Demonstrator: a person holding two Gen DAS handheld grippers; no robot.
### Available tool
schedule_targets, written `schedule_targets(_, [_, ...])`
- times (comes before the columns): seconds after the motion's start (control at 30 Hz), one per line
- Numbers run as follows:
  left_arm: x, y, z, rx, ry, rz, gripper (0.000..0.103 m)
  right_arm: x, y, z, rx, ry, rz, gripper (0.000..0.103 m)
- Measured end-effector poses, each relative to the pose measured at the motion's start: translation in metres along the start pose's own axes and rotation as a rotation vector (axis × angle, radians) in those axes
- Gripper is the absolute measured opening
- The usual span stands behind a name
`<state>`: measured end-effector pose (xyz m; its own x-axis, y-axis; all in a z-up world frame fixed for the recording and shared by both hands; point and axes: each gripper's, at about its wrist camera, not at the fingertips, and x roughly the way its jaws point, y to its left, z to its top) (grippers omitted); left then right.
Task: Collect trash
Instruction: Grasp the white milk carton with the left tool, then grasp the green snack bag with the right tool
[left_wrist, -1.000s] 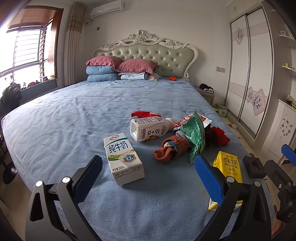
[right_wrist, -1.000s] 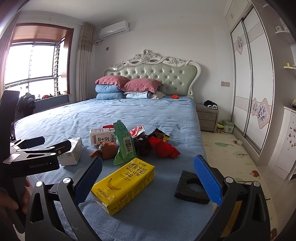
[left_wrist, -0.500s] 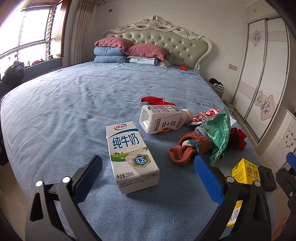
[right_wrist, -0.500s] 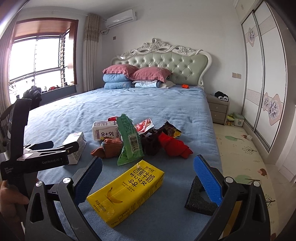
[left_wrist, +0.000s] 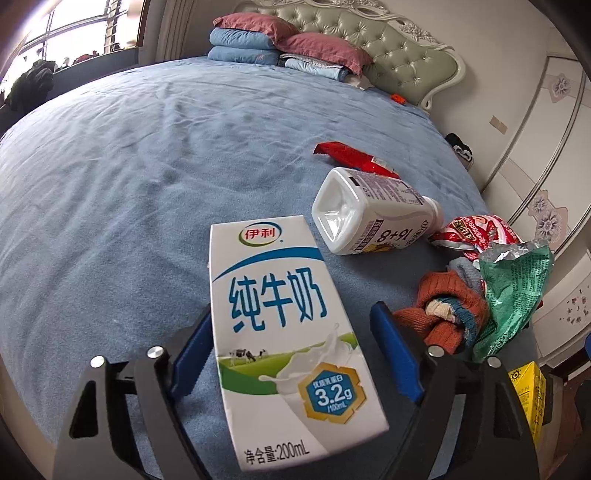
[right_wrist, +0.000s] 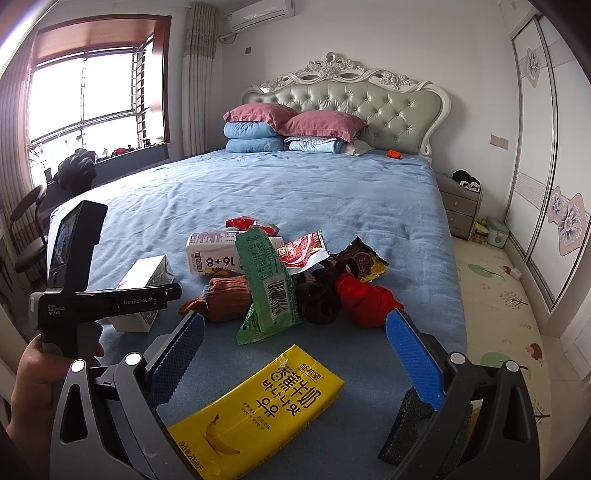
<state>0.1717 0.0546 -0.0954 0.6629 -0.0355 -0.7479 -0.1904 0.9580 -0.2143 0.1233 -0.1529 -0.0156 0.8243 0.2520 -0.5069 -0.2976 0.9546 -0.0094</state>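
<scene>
A white milk carton (left_wrist: 288, 332) lies on the blue bed (left_wrist: 129, 166). My left gripper (left_wrist: 291, 343) is open with its blue pads on either side of the carton; the left pad looks close to it, the right pad stands apart. A white bottle (left_wrist: 369, 214) lies just beyond, with red wrappers (left_wrist: 351, 157) and a green wrapper (left_wrist: 513, 291). My right gripper (right_wrist: 295, 350) is open over a yellow banana-milk carton (right_wrist: 258, 410), not touching it. The milk carton (right_wrist: 144, 284) and left gripper show at left in the right wrist view.
Socks lie among the trash: an orange one (right_wrist: 225, 297), a dark brown one (right_wrist: 319, 295) and a red one (right_wrist: 365, 301). A black foam block (right_wrist: 410, 432) sits at the bed's near right corner. Pillows (right_wrist: 291, 129) are stacked at the headboard. A nightstand (right_wrist: 461, 206) stands right of the bed.
My left gripper moved forward and down so the milk carton now sits between its fingers. My right gripper moved slightly closer over the yellow carton.
</scene>
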Motion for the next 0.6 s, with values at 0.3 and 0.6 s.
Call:
schedule_targets(0.3, [-0.004, 0.006, 0.003, 0.014, -0.027, -0.031, 0.054, 0.017, 0.007, 0.015, -0.014, 0.048, 0.063, 0.093])
schedule_targets(0.6, [-0.037, 0.014, 0.001, 0.014, -0.088, -0.096, 0.054, 0.062, 0.014, 0.037, -0.045, 0.195, 0.17, 0.079])
